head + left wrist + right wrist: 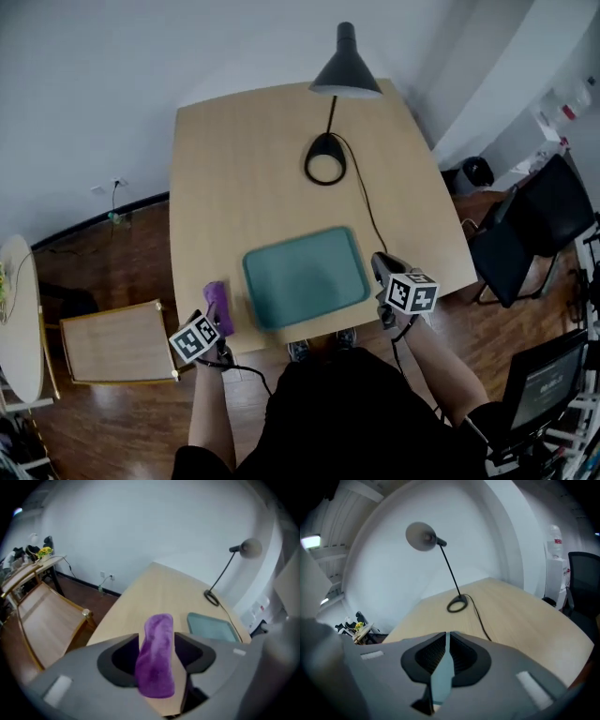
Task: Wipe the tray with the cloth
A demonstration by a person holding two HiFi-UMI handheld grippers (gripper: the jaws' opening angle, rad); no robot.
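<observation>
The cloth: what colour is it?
The cloth is purple. It shows best in the left gripper view.

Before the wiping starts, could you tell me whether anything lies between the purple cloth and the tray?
Nothing visible does: only bare table separates the cloth from the left edge of the tray. The lamp stands farther back, and the right tool grips the tray's right edge, off that path.

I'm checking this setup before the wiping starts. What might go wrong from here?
The left gripper has its jaws apart around the purple cloth, so it looks ungripped; a sweep now may leave it behind or knock it off the nearby table edge. The right gripper is shut on the tray rim, and the tray lies near the table's front edge; a tug might drag it off.
</observation>
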